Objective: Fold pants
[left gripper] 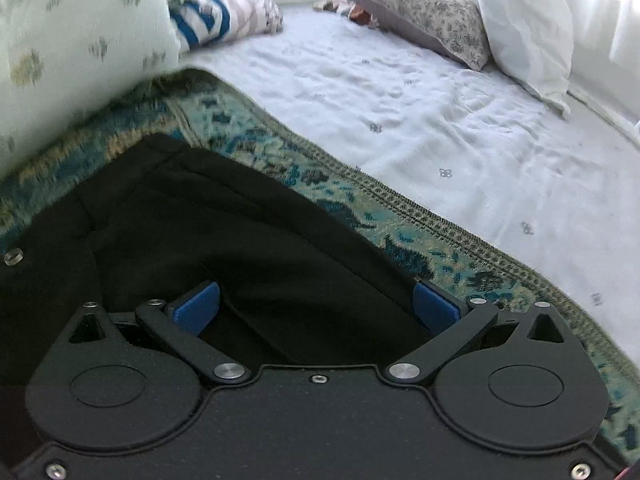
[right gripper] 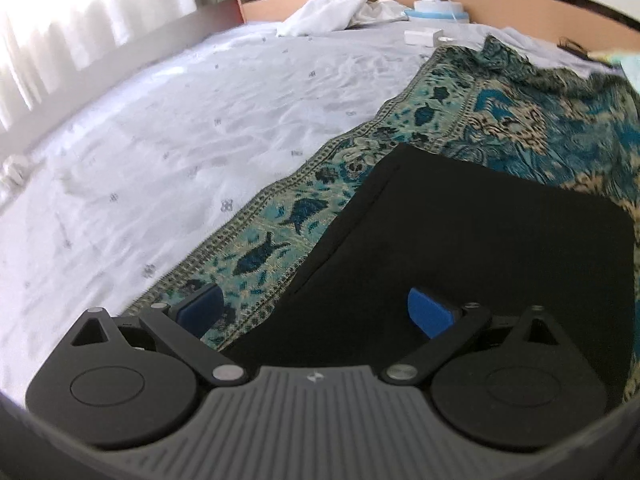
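The black pants [left gripper: 208, 232] lie on a teal and beige patterned throw [left gripper: 360, 208] spread over a bed with a white sheet [left gripper: 460, 128]. In the left wrist view the garment fills the near left; its far edge runs from the far left, near a pale spotted pillow [left gripper: 72, 48], down toward the near right, and a small round metal button [left gripper: 13, 257] shows at its left side. The left gripper [left gripper: 316, 306] is spread wide, its blue pads [left gripper: 198, 306] low over the black cloth with nothing pinched between them; I cannot tell whether they touch it. In the right wrist view the pants [right gripper: 480, 248] sit as a flat dark panel with a straight far edge, the long left edge slanting from near centre up toward the far right, so the long axis seems to run away from the camera, though the near end is hidden. The right gripper [right gripper: 316, 310] is also wide apart, straddling that left edge: one pad [right gripper: 202, 306] over the throw [right gripper: 280, 236], the other over the pants. A floral pillow [left gripper: 420, 4] and a white pillow [left gripper: 528, 28] lie at the far right of the bed.
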{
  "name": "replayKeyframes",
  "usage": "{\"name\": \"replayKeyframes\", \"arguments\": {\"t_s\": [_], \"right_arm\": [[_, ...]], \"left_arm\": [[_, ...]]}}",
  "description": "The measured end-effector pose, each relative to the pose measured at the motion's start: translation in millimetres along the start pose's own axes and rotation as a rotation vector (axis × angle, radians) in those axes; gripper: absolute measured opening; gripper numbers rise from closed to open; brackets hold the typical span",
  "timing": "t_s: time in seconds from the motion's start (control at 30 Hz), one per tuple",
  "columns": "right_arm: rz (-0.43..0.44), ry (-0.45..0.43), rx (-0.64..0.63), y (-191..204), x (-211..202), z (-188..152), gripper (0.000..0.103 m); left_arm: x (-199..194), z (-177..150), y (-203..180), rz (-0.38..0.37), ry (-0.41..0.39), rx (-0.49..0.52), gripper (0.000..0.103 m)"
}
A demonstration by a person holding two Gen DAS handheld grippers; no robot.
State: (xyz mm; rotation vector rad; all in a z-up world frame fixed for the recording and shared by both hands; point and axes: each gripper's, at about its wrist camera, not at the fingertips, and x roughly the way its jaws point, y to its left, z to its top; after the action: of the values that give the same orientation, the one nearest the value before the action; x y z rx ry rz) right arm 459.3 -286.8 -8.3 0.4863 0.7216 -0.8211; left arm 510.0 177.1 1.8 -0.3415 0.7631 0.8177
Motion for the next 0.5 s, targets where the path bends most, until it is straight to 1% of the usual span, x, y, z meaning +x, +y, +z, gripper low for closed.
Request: {"name": "replayKeyframes", "arguments": {"t_s": [0.13, 0.17, 0.2, 0.23, 0.3, 0.33, 0.37, 0.4, 0.43, 0.47, 0.5], "right_arm": [[-0.102, 0.006, -0.122, 21, 8, -5, 0.103], [-0.107, -0.003, -0.13, 23, 8, -6, 0.103], [-0.097, -0.005, -0.121, 22, 9, -7, 0.1], [-0.091, -0.008, -0.11, 20, 9, -8, 0.097], [-0.064, -0.028, -0.114, 17, 5, -8, 0.085], [-0.048, -0.04, -0.117, 14, 1, -8, 0.071], [-0.042, -0.048, -0.118, 12, -3, -7, 0.045], [-0.05, -0.053, -0.119, 10, -6, -6, 0.028], [-0.049, -0.047, -0.117, 6, -9, -4, 0.012], [-0.017, -0.034, -0.101, -2, -11, -2, 0.01], [0.014, -0.018, -0.081, -11, -13, 0, 0.007]], "left_arm": [[2, -1, -4, 0.03, -0.006, -0.023, 0.103], [3, -1, -5, 0.035, -0.008, -0.02, 0.103], [2, -3, -5, 0.038, -0.015, -0.022, 0.103], [1, -2, -3, 0.036, -0.023, -0.021, 0.103], [-1, -4, -1, 0.025, -0.034, -0.013, 0.102], [-3, -5, 1, 0.017, -0.039, -0.007, 0.097], [-7, -6, 3, 0.008, -0.049, -0.001, 0.083], [-13, -6, 5, 0.001, -0.067, 0.009, 0.07], [-19, -7, 6, -0.013, -0.088, 0.028, 0.035], [-25, -7, 8, -0.033, -0.09, 0.047, 0.014], [-29, -6, 12, -0.046, -0.077, 0.05, 0.011]]}}
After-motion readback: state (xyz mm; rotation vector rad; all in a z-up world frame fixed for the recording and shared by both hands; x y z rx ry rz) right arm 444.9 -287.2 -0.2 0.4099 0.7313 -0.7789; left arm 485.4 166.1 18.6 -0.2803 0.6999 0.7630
